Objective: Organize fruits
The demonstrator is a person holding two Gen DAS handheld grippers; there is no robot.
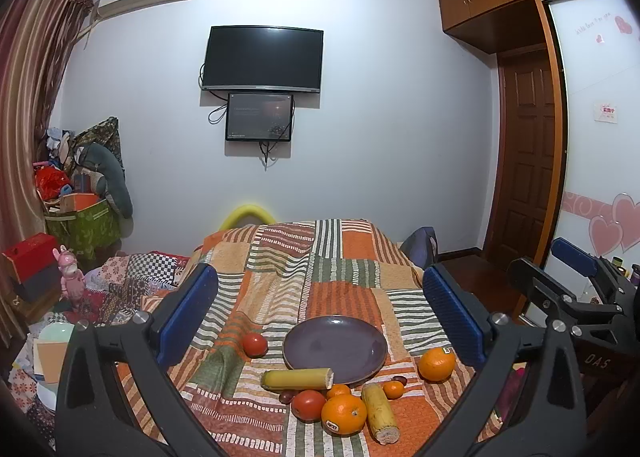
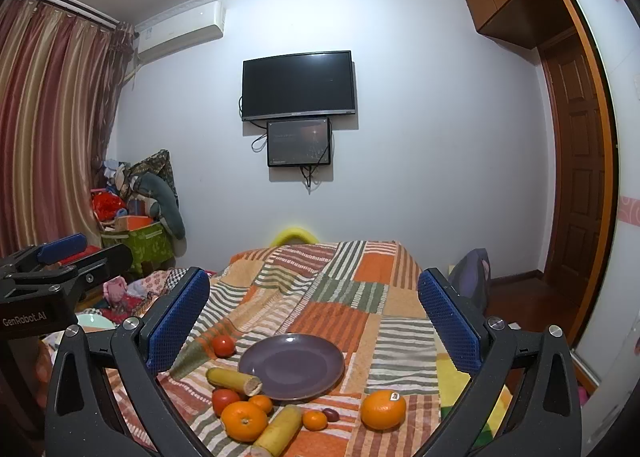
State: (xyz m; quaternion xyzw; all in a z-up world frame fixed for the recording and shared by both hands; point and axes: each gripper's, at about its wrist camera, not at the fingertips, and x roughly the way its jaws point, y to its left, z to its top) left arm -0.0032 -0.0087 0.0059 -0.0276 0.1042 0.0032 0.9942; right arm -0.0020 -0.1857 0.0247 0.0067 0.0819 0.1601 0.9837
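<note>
An empty purple plate (image 1: 335,349) (image 2: 291,367) lies on the striped patchwork cloth. Around it lie two tomatoes (image 1: 255,345) (image 1: 308,405), two large oranges (image 1: 344,413) (image 1: 437,364), two small tangerines (image 1: 393,389) (image 1: 338,391), two yellow corn pieces (image 1: 298,379) (image 1: 380,413) and dark small fruits (image 1: 399,380). In the right wrist view one large orange (image 2: 383,409) sits right of the plate, and another orange (image 2: 244,420) lies in front. My left gripper (image 1: 320,317) is open and empty above the fruit. My right gripper (image 2: 312,321) is open and empty too; it shows at the left view's right edge (image 1: 560,289).
The cloth (image 1: 320,257) covers a bed-like surface that drops off at the right towards a wooden floor (image 2: 528,297) and door (image 2: 576,177). Clutter, boxes (image 1: 80,225) and a pink toy (image 1: 71,281) crowd the left. A TV (image 1: 262,59) hangs on the far wall.
</note>
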